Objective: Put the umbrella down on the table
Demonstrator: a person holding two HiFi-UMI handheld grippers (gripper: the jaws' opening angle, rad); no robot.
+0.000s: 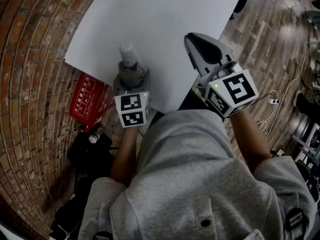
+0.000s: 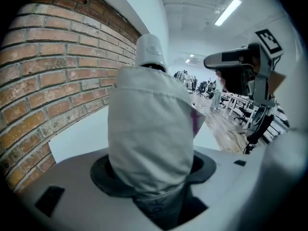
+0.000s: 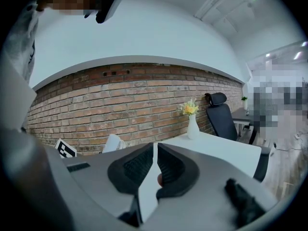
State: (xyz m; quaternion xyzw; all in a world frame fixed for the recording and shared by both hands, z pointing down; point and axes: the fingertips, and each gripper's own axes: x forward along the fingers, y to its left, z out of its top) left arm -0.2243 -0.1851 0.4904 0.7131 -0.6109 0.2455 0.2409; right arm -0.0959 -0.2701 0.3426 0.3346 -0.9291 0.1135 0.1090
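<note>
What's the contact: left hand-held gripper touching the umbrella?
Touching. Left gripper view: jaws of the left hand-held gripper press the umbrella from both sides.

You've got 1 folded pale-grey umbrella (image 2: 149, 129), cap end up, held approx upright over the white table (image 1: 165, 24) by its near edge.

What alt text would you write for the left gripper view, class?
A folded pale umbrella stands clamped in the left gripper. A brick wall is at left, a white table behind, and the right gripper at upper right.
</note>
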